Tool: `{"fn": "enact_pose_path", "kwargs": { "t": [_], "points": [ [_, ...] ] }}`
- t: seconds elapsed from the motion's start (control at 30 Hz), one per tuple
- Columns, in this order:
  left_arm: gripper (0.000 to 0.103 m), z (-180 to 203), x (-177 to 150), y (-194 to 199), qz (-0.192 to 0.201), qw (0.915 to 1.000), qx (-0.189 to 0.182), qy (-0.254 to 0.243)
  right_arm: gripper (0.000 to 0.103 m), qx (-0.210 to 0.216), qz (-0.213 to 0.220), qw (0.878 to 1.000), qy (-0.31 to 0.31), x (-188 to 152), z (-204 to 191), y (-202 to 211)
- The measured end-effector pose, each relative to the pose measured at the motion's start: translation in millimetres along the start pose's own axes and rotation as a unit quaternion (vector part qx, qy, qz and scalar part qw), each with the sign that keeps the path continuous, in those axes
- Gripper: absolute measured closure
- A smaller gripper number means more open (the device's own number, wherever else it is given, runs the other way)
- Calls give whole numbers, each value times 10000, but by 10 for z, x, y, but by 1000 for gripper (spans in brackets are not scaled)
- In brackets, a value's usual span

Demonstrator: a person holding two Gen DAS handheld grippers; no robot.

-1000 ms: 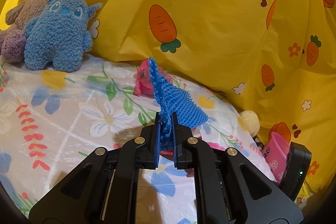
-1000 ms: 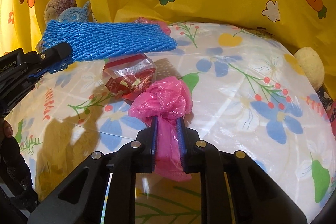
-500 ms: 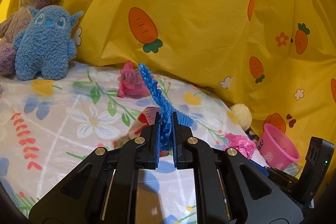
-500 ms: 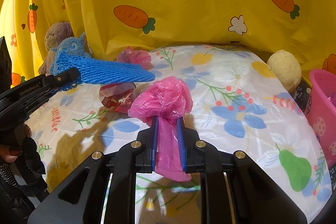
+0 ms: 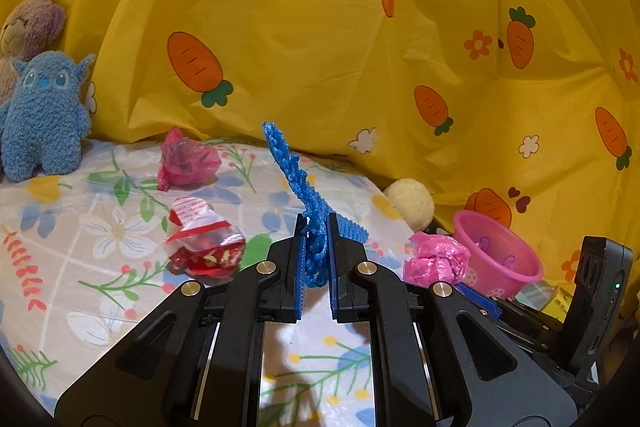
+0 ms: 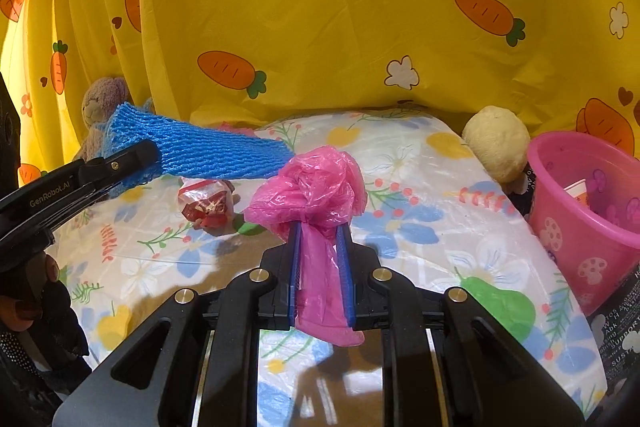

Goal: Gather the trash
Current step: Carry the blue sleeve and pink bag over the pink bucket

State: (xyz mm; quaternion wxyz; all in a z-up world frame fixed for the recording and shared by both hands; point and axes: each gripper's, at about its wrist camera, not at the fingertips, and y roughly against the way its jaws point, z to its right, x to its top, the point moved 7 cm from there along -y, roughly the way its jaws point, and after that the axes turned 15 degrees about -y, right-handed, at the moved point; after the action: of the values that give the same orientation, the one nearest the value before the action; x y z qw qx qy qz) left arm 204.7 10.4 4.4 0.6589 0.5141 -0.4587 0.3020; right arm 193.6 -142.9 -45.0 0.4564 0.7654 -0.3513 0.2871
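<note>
Off the flowered table's right edge, the round pink plastic bucket (image 6: 580,219) is neared by the right gripper (image 6: 320,239), clenched on crumpled pink plastic bag (image 6: 316,183)

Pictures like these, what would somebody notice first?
Probably the big yellow carrot curtain behind everything. Next, the trash held up front: the left gripper pinches a blue foam net, the right gripper a crumpled pink bag. A pink bucket waits at the right edge.
</note>
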Motion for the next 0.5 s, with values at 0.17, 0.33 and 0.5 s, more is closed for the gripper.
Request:
{"fn": "enact_pose_path", "kwargs": {
  "t": [0.17,0.33,0.5],
  "points": [
    [95,280,27,-36,-17,9998,-184,-102,85,-43,130,9999,-105,43,161,152],
    [95,530,46,-87,-40,9992,-343,-212,85,-108,251,9994,-219,92,348,284],
    [95,818,106,-160,-55,9978,-515,-402,85,-208,398,9983,-379,173,561,394]
  ]
}}
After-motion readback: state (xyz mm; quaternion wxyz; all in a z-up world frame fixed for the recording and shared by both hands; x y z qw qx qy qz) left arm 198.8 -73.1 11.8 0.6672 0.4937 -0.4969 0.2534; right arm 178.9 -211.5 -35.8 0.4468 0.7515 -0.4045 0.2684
